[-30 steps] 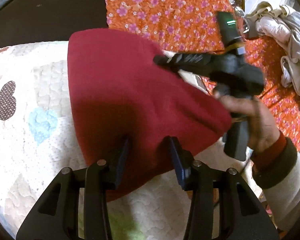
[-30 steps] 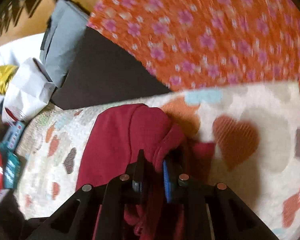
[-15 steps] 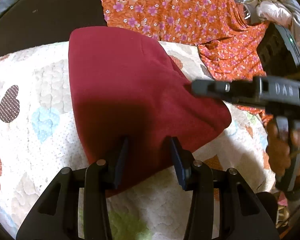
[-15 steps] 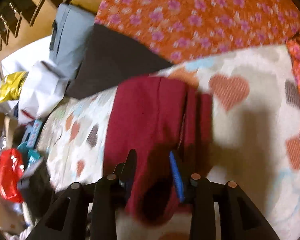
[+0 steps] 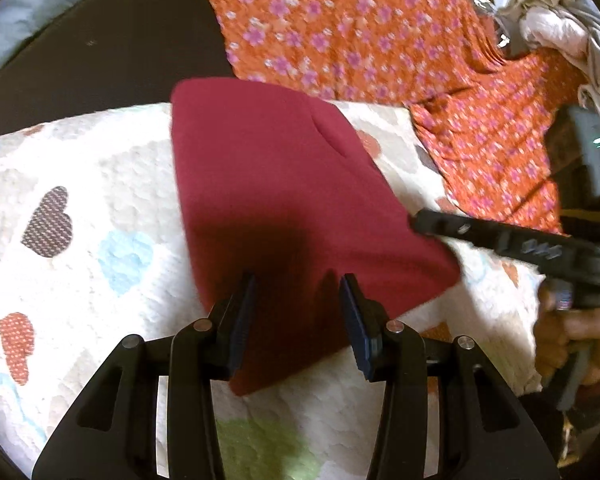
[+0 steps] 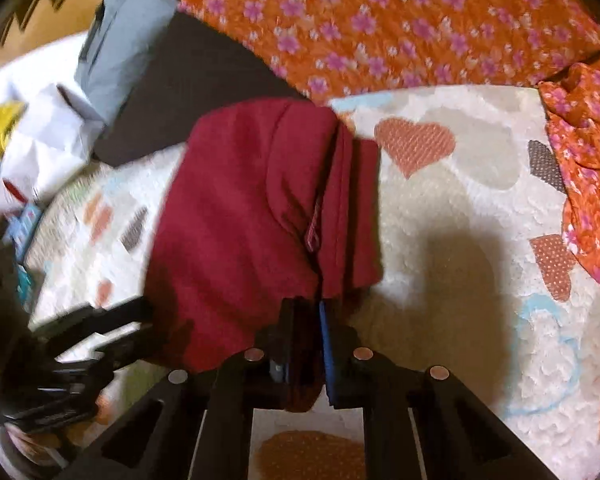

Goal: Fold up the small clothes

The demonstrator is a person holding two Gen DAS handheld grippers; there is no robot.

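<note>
A dark red garment (image 5: 276, 200) lies folded on a white quilt with coloured hearts (image 5: 80, 200). My left gripper (image 5: 296, 292) is open, its fingers above the garment's near edge. My right gripper (image 6: 306, 312) is shut on the near edge of the red garment (image 6: 240, 216), where several layers show along a fold. In the left wrist view the right gripper (image 5: 420, 222) reaches in from the right and touches the garment's right corner. In the right wrist view the left gripper (image 6: 100, 332) shows at the lower left by the garment's left edge.
An orange flowered cloth (image 5: 360, 32) lies beyond the quilt and along its right side (image 6: 588, 184). A dark surface (image 5: 100, 52) and a grey-blue pillow (image 6: 128, 40) are at the back left. Pale clothes (image 5: 560, 28) are piled far right. White bags and clutter (image 6: 40, 140) sit left.
My right gripper let go of the garment, opened, drew back to its near right corner and has shut on the edge there. The left gripper stayed open over the near edge.
</note>
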